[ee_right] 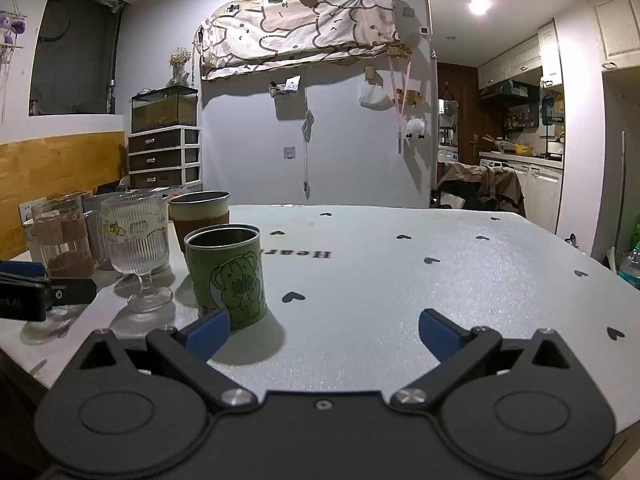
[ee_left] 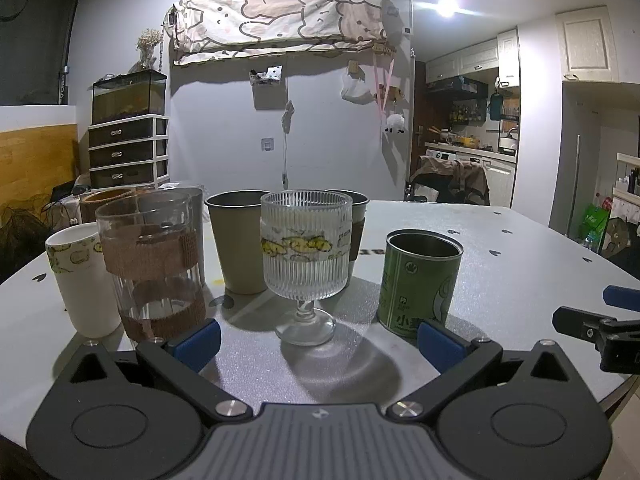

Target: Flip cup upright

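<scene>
So the ribbed stemmed glass is sitting on its foot with the mouth pointing up — long axis vertical, rim on top. It's standing dead ahead of the left gripper, pretty much centered between the two blue pads, with the foot just beyond the fingertips. Nothing is touching it.

Using that glass as the anchor: the green tin cup is standing just to its right, also mouth up. Right behind the glass a tan cup is sitting to the left and a dark-sleeved cup is peeking out to the right. Further left of the glass, a clear tumbler with a brown woven sleeve and a white cup are lining up, both upright too.

The left gripper's jaws are spread wide and holding nothing. The right gripper is doing the same — spread, nothing between the pads — and from its camera the glass is off to the left, past the green tin, which is sitting just in front of its left pad. So the left hand is clearly the nearer one to the glass.

Honestly I'm not seeing any cup lying down or inverted on the grey table. My guess is the flip is already looking done, and any coming move is just backing straight away without clipping that foot.
</scene>
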The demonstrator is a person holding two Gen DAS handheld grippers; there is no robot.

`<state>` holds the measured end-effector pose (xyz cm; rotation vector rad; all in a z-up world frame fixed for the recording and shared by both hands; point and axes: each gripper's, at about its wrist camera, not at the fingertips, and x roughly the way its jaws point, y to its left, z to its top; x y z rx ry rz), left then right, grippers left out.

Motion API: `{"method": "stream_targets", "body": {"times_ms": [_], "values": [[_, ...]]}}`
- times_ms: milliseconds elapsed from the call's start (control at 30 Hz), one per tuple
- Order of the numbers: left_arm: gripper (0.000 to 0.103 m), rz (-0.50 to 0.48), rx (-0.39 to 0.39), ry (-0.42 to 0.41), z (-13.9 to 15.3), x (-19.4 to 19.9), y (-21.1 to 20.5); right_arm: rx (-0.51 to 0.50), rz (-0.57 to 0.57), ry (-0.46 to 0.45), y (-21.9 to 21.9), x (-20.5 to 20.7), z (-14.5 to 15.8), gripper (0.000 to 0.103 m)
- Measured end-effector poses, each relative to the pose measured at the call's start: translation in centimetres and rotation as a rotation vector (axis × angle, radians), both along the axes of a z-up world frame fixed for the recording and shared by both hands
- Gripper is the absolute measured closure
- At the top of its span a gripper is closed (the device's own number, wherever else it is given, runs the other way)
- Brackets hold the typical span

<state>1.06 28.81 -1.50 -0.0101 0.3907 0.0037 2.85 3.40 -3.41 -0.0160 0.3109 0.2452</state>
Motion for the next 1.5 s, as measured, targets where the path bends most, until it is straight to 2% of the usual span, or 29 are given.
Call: {"method": "stream_targets", "body": {"times_ms": [1500], "values": [[0.000,0.001,0.004,0.003,-0.14,-0.01,-0.01,-0.003,0.011,-0.002,0.32,0.00,0.07,0.001]]}}
